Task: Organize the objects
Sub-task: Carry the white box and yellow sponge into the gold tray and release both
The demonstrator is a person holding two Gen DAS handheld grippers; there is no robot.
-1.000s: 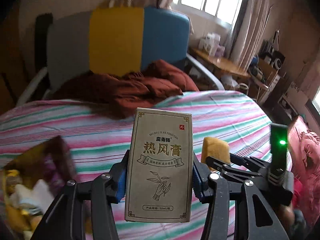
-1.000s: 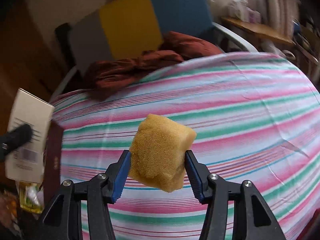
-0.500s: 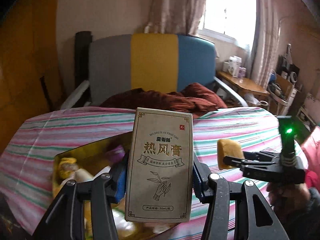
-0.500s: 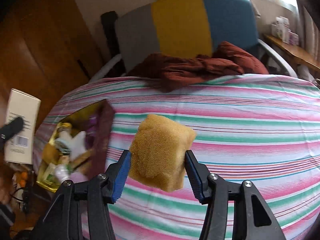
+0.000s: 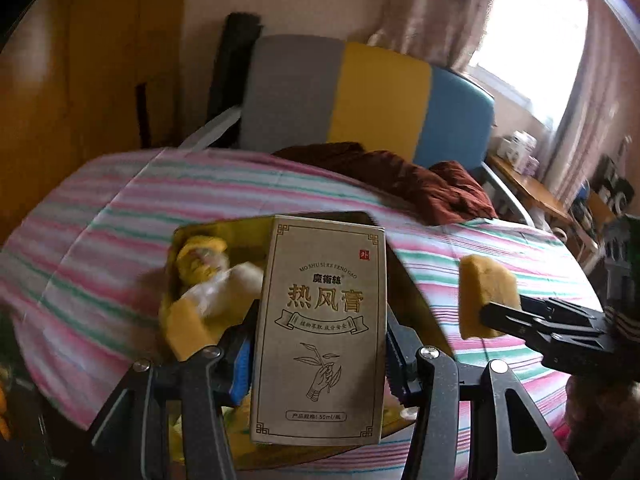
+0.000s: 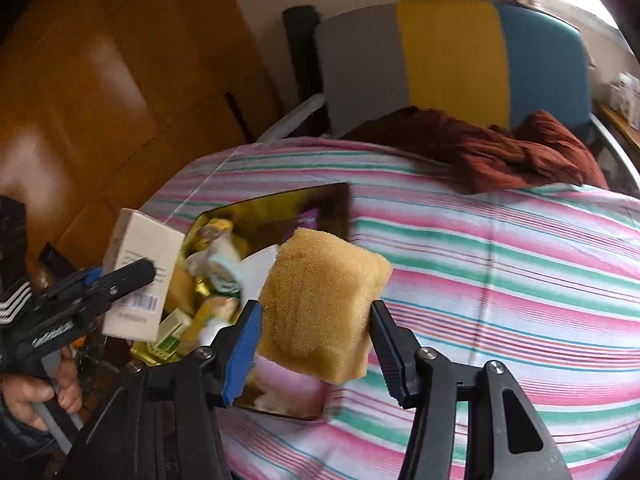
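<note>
**Both grippers holding items over the gold tin**

The left gripper [image 5: 318, 354] is clamping a tan carton of ointment [image 5: 320, 332], its jaws pressing in on the carton's two sides. The carton is standing upright between them, printed front facing the camera, with Chinese characters, a line drawing of a hand holding a sprig and "50ml" along the bottom. In the right wrist view the same carton [image 6: 140, 276] is showing its pale back and a barcode, held at the left edge of the tin.

The right gripper [image 6: 316, 316] is squeezing a yellow sponge [image 6: 324, 304], jaws closed on its sides so the foam is bulging slightly. The sponge is hanging in the air above the near right corner of the tin. From the left wrist view the sponge [image 5: 486, 300] is sitting just right of the carton, apart from it.

Below both items, an open gold tin [image 6: 280, 204] is resting on the striped pink, green and white tablecloth [image 6: 500, 280]. It is crowded with small packets, tubes and boxes, too blurred to name. At the far edge of the table a rumpled dark red cloth [image 6: 500, 152] is lying against a chair [image 6: 452, 60] with a grey, yellow and blue back.
</note>
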